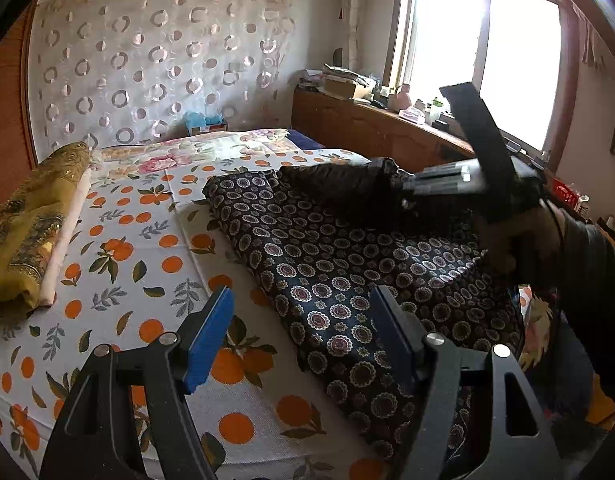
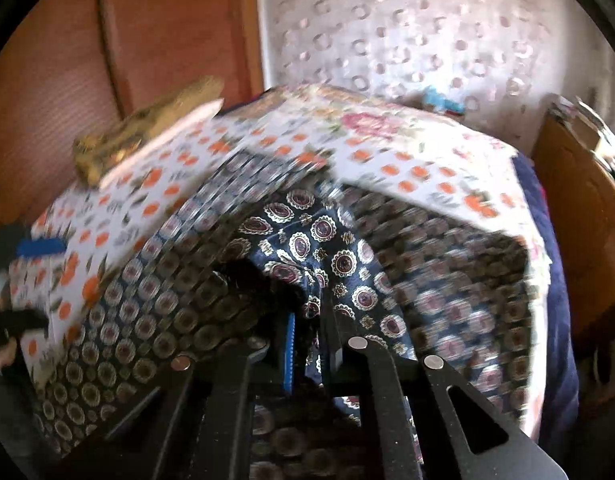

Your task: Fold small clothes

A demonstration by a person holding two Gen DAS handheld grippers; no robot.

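Note:
A dark navy garment with round medallion print (image 1: 347, 280) lies on the orange-print bedsheet (image 1: 119, 264). My left gripper (image 1: 303, 340) is open, its blue pads (image 1: 209, 340) low over the garment's near left edge, holding nothing. My right gripper (image 2: 309, 344) is shut on a fold of the same garment (image 2: 307, 240), lifting it above the rest of the cloth. In the left wrist view the right gripper (image 1: 391, 178) holds that dark fold over the garment's far right part, with the gloved hand behind it.
A folded yellow-gold cloth (image 1: 27, 228) lies on the bed's left side. A floral quilt (image 1: 195, 152) lies at the bed's far end. A wooden cabinet (image 1: 379, 132) with clutter stands under the window at right. A wooden panel (image 2: 107, 60) stands at left.

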